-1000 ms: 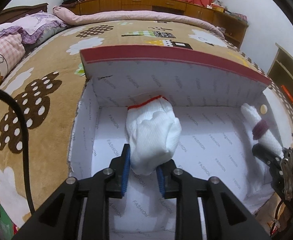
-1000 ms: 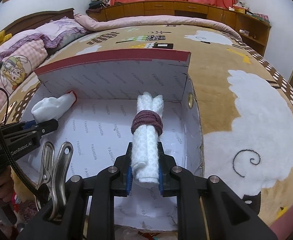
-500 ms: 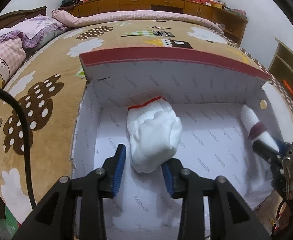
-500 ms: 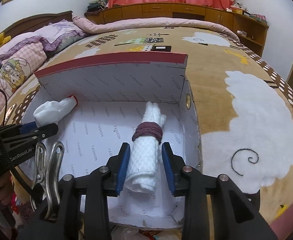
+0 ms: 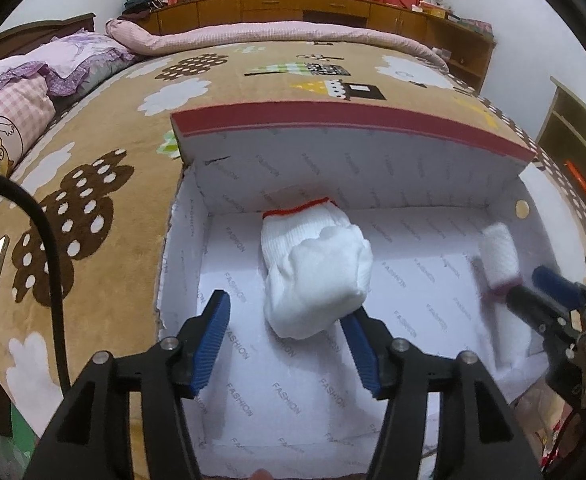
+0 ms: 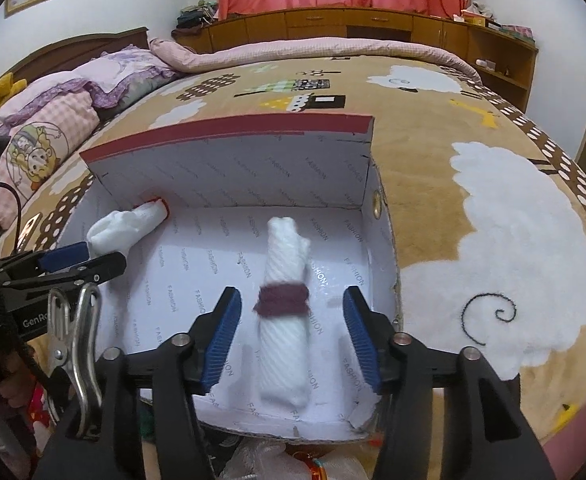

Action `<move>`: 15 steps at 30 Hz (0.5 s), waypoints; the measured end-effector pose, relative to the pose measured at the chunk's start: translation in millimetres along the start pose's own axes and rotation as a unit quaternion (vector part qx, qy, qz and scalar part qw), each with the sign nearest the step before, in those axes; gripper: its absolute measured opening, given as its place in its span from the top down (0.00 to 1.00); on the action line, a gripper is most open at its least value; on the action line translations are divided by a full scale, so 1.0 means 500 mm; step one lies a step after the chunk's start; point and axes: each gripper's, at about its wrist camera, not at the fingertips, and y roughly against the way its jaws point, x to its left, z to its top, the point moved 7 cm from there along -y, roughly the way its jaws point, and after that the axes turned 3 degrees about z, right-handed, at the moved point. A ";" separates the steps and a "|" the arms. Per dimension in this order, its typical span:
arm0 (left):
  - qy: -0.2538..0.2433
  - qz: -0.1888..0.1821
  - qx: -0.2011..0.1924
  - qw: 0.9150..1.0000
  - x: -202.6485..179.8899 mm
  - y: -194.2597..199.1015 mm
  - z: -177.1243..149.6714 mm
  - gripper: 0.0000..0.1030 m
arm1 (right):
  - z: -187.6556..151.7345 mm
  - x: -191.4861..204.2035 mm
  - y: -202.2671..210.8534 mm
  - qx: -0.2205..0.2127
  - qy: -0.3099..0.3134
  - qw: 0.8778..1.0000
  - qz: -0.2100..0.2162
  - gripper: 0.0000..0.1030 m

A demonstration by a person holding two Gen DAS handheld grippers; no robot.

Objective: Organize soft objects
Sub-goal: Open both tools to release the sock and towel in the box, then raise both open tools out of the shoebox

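White glove (image 5: 317, 268) and roll (image 6: 285, 312) were pinched a second ago, now both grippers (image 5: 289, 340) (image 6: 291, 332) are spreading, so they're dropped in the box (image 6: 229, 168).

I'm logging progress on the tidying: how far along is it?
Done: the white sock bundle and the rolled towel both lie inside the box. In hand: nothing; the left gripper and right gripper are opening around them, pads clear. Left: withdrawing; no other loose soft items are clearly identifiable.

Left gripper (image 5: 287, 344) opening around white glove bundle (image 5: 317, 276) in box (image 5: 349, 168).
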 end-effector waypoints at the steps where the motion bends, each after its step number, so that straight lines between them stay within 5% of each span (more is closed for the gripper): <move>1: -0.001 0.001 -0.002 1.000 0.000 0.002 0.000 0.40 | 0.001 -0.001 0.003 -0.002 0.000 1.000 -0.001 0.44; 15: -0.001 -0.008 -0.008 1.000 -0.008 0.038 -0.008 0.39 | -0.006 -0.006 0.026 -0.007 -0.013 1.000 0.015 0.43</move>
